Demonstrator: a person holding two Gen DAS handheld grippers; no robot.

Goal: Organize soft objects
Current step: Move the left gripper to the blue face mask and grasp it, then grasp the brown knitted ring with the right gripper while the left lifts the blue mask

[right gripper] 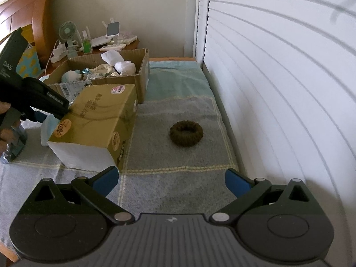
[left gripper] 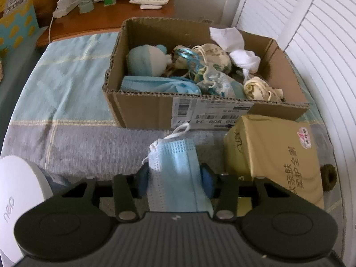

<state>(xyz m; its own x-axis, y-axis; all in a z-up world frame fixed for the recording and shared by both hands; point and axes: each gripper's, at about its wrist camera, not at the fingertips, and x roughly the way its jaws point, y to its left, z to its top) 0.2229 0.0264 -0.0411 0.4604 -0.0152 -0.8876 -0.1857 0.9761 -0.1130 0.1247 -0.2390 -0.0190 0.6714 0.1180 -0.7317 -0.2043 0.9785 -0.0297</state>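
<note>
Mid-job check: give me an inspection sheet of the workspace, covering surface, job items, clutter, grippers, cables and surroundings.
Surface: striped blue-grey cloth covering the bed.
Job's things: blue face mask in the left gripper; open cardboard box already holding soft items; brown scrunchie lying loose on the cloth.
Clutter: closed yellow box beside the cardboard box.
Grippers: left shut on the mask; right gripper open, empty, pointing toward the scrunchie.
Cables: white cable on the nightstand.
Surroundings: white louvred doors along the right.
</note>
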